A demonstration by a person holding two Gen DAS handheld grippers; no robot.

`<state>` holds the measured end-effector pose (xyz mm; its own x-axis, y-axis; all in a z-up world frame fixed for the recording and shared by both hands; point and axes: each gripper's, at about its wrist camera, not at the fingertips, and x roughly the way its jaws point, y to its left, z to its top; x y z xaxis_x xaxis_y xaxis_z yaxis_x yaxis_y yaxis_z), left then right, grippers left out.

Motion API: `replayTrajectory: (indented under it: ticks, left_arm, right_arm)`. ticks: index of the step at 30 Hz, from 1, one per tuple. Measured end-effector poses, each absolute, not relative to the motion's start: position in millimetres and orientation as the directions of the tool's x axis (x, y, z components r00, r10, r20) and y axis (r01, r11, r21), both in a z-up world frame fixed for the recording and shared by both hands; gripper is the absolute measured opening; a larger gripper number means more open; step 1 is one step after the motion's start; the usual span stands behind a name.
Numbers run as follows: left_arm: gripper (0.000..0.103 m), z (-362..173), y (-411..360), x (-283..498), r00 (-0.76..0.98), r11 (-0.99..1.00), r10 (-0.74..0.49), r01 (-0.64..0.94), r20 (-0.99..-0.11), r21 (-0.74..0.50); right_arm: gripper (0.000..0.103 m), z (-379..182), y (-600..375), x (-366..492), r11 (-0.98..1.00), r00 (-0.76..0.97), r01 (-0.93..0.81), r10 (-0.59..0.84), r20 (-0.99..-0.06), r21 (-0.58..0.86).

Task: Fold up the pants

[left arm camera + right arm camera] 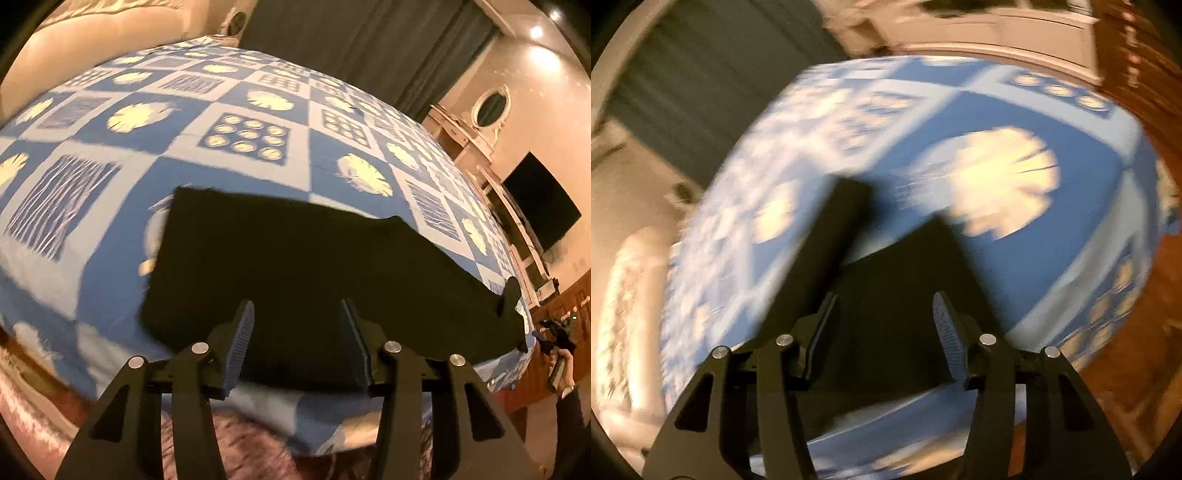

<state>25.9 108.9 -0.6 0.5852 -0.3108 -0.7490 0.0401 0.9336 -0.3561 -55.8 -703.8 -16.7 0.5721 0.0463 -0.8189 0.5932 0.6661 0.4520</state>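
Note:
Black pants [295,258] lie flat on a blue and white patterned bedspread [229,110], stretched from the middle left toward the bed's right edge. My left gripper [297,310] hovers over their near edge. Its jaws stand apart and its ribbed pads [242,332] hold no cloth. The right wrist view is blurred. There the pants [897,295] show as a dark shape with a narrow strip running up and away. My right gripper [885,301] is open above them, and nothing is pinched between its pads [945,325].
A cream padded headboard [92,33] and a dark curtain [351,37] stand behind the bed. To the right are a white dresser with an oval mirror [491,107], a black screen [539,206] and wooden flooring [1137,332]. A hand with a dark device [557,336] is at the far right.

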Motion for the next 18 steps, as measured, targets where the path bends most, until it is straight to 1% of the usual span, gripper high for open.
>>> replayTrajectory:
  ticks: [1,2,3,5,7,8,9,10,11,12,14,18]
  left_arm:
    - [0.050,-1.7,99.9,33.5,0.584,0.936,-0.308,0.045,-0.751,-0.349]
    - [0.056,-2.8,94.5,37.4,0.585,0.937,-0.307,0.046,-0.751,-0.347]
    - [0.065,-4.7,86.6,45.1,0.584,0.934,-0.313,0.047,-0.749,-0.354]
    - [0.073,-7.9,74.8,54.2,0.579,0.926,-0.335,0.056,-0.743,-0.374]
    - [0.075,-13.8,64.0,65.6,0.573,0.916,-0.354,0.053,-0.739,-0.398]
    - [0.079,-18.3,58.9,72.4,0.560,0.910,-0.367,0.048,-0.743,-0.413]
    - [0.080,-22.1,54.7,76.9,0.551,0.905,-0.373,0.037,-0.747,-0.424]
    - [0.080,-25.5,51.7,79.3,0.548,0.901,-0.375,0.026,-0.748,-0.433]
    - [0.080,-30.0,49.3,82.3,0.546,0.896,-0.377,0.012,-0.748,-0.443]
    - [0.080,-34.9,47.4,84.2,0.543,0.891,-0.379,-0.004,-0.749,-0.453]
    - [0.080,-43.2,44.1,86.2,0.537,0.882,-0.382,-0.030,-0.752,-0.470]
    - [0.081,-46.0,40.7,84.9,0.558,0.886,-0.363,-0.041,-0.746,-0.462]
  right_arm:
    - [0.052,-26.6,-719.1,-55.5,0.644,0.561,0.610,0.060,-0.826,0.461]
    - [0.052,-36.4,-734.2,-53.5,0.622,0.561,0.619,0.079,-0.824,0.481]
    - [0.052,-43.4,-741.8,-53.4,0.614,0.565,0.615,0.095,-0.819,0.495]
    - [0.052,-54.6,-746.0,-42.8,0.614,0.560,0.593,0.150,-0.815,0.520]
    - [0.054,-64.4,-745.4,-29.6,0.648,0.525,0.571,0.184,-0.831,0.504]
    - [0.054,-66.0,-743.4,-25.6,0.672,0.509,0.560,0.182,-0.842,0.484]
    - [0.052,-63.8,-736.3,-20.8,0.685,0.499,0.555,0.179,-0.848,0.471]
    - [0.040,-62.8,-733.6,-18.0,0.698,0.486,0.553,0.173,-0.856,0.455]
    - [0.032,-61.2,-731.9,-16.4,0.709,0.475,0.551,0.168,-0.864,0.441]
    - [0.016,-61.9,-732.2,-15.0,0.727,0.455,0.545,0.163,-0.876,0.418]
    - [0.015,-57.5,-729.6,-15.1,0.749,0.448,0.516,0.178,-0.876,0.416]
    - [0.013,-31.4,-724.0,-7.7,0.828,0.462,0.470,0.066,-0.885,0.307]
